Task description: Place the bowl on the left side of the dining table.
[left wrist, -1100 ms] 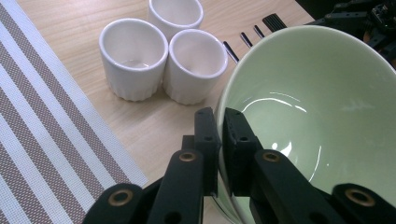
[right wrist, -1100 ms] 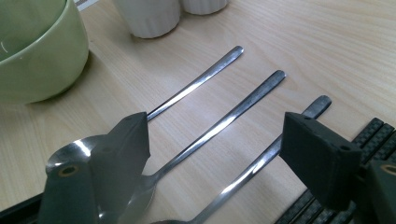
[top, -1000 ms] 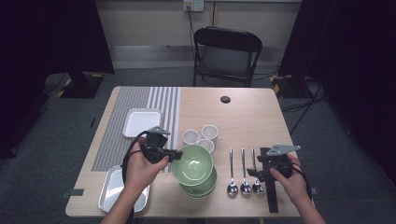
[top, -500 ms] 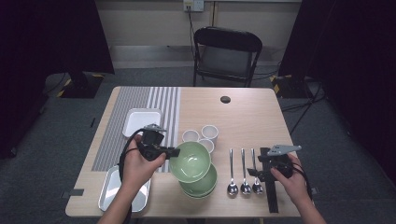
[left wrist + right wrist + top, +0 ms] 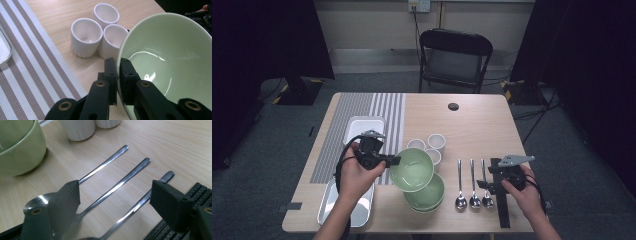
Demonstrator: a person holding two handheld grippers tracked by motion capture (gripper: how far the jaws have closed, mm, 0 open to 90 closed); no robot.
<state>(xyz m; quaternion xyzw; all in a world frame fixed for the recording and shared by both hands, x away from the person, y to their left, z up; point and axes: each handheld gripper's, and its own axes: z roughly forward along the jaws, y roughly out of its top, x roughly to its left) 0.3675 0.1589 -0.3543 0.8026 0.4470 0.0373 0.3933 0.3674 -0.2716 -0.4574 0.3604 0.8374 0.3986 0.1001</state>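
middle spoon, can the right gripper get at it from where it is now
Probably yes. The right gripper is open, its jaws standing to either side of the middle spoon, which lies flat on the bare table apart from its two neighbours. Nothing lies over it.

spoon bowls (image 5: 37,203) behind tool, cups (image 5: 77,128) cropped

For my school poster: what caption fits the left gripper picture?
Hand-held gripper pinching the rim of a green bowl beside three white cups.
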